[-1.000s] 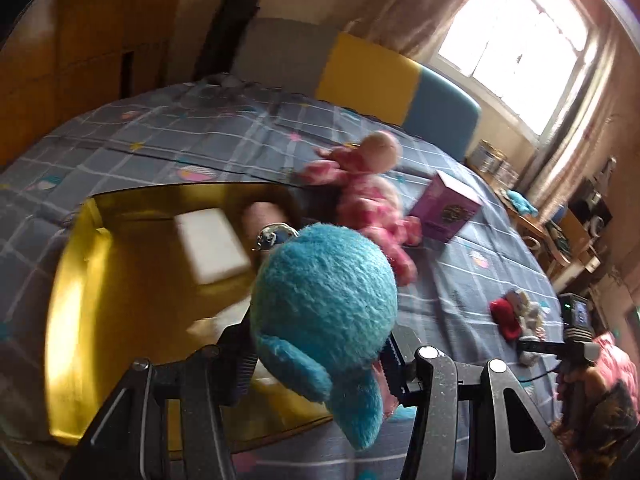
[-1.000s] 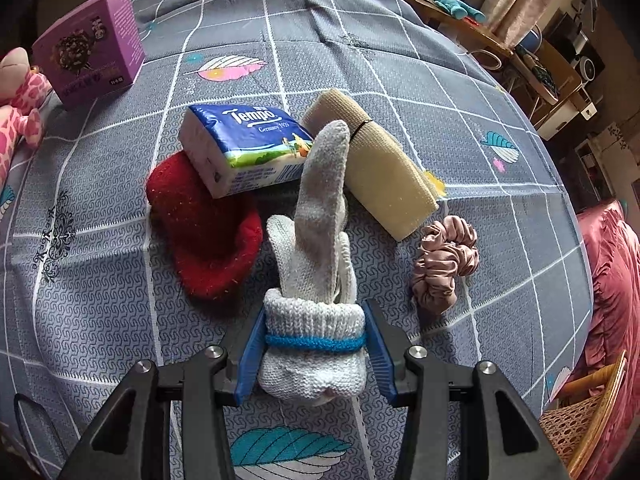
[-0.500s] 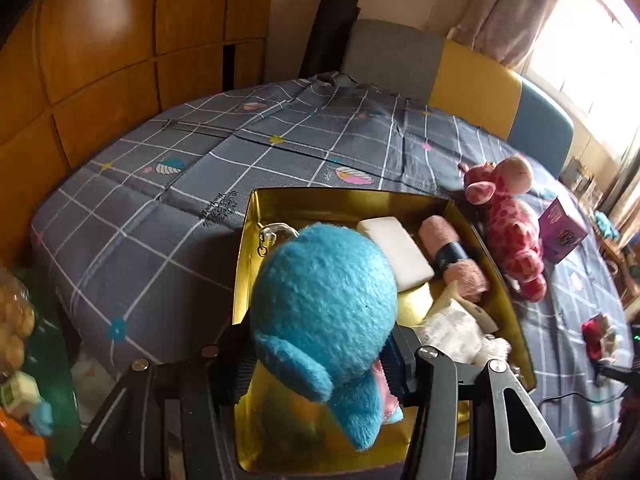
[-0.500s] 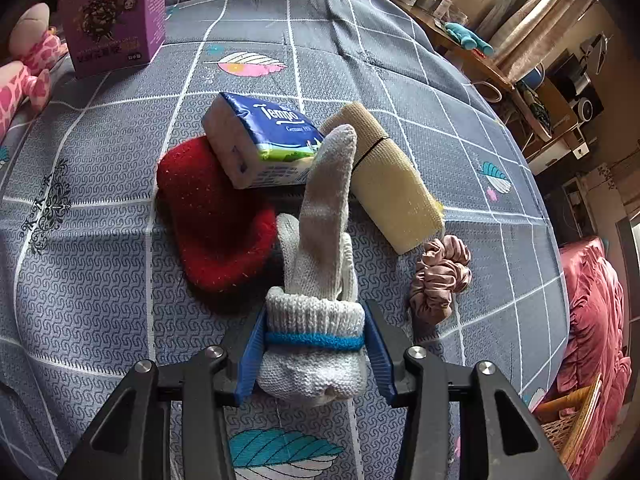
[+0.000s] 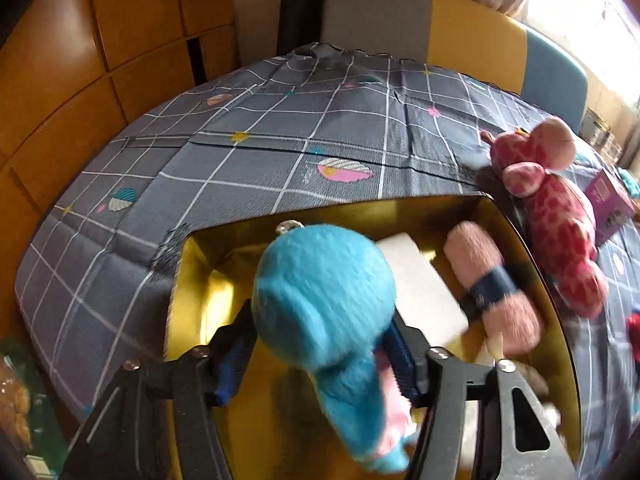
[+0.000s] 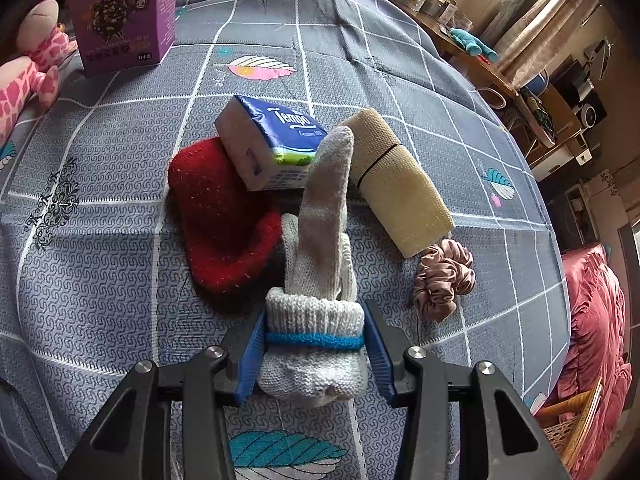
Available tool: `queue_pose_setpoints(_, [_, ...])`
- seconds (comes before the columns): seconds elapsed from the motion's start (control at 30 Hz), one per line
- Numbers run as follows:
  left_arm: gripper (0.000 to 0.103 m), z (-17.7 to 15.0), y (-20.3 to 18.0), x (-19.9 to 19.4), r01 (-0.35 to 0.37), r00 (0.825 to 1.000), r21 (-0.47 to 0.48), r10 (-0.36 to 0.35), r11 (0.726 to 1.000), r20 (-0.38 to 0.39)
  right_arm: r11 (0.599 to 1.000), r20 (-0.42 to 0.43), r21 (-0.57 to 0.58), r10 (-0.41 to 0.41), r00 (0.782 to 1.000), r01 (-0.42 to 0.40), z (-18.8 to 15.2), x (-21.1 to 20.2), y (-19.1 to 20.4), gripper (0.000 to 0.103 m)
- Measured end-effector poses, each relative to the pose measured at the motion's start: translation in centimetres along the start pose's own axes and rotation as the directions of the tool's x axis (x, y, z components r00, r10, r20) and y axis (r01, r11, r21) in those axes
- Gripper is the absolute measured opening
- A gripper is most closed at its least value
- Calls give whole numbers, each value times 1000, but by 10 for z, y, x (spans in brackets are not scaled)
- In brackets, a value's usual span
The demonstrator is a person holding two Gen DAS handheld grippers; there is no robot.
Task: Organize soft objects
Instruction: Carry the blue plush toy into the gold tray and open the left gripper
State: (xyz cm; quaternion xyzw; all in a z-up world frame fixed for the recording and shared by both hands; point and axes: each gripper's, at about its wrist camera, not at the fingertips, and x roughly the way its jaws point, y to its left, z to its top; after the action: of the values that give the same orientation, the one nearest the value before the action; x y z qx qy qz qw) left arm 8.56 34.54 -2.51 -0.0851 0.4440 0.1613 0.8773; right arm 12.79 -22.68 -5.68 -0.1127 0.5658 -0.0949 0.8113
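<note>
The left wrist view shows the left tongs (image 5: pixel 320 344) pinching a blue plush toy (image 5: pixel 324 292), which hangs over the near part of a gold tray (image 5: pixel 180 280) resting on a bed with a gray checked bedspread (image 5: pixel 280 152). Inside the tray, to the right of the toy, lie a white block (image 5: pixel 424 292) and a pink roll with a dark band (image 5: pixel 492 292); a pale item at the tray's near right corner is too blurred to identify. Just outside the tray's right wall lies a pink spotted plush (image 5: pixel 556 232), with a purple box (image 5: pixel 608 204) beyond it at the right edge. The right wrist view shows none of the tray; it looks over another stretch of the same bedspread (image 6: pixel 400 60), where the right tongs (image 6: pixel 316 348) are clamped on the cuff of a white knit glove (image 6: pixel 320 248) whose fingers point away toward the far side. A red knit piece (image 6: pixel 216 216) lies left of the glove, with a blue Tempo tissue pack (image 6: pixel 272 140) resting partly on its far edge. A tan roll (image 6: pixel 396 184) lies right of the glove's fingers, and a pink scrunchie (image 6: pixel 444 276) sits just beside the roll's near end. The purple box (image 6: pixel 128 20) and the pink spotted plush (image 6: pixel 28 72) appear here at the far left.
</note>
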Motion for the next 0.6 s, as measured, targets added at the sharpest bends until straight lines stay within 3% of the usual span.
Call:
queue_pose_setpoints(0.07, [68,4,-6,6,-8,1000,6,8,1000,-6,1000,0,1,1,1000,-1,1,3,-3,47])
queue_pose_setpoints(0.13, [83,6,-9,8,-14,1000,3,14,1000,3,1000,-1,2,2,1000,-2,2,5,-5,47])
queue_pose_setpoints(0.17, [86,6,-9,8,-19,1000,-6,19,1000,9,1000,-1,3,2,1000,-2,3,6,-5,47])
queue_pose_setpoints(0.33, [86,-2,-13,-5,-49,998,-9,49,999,46,1000,-2,4,4,1000,-4,5,9,-9,47])
queue_pose_setpoints(0.6, [86,-27,-20,-51,-19,993,-57,25,998,114,1000,2,-3,-4,1000,4,4,10,-5,47])
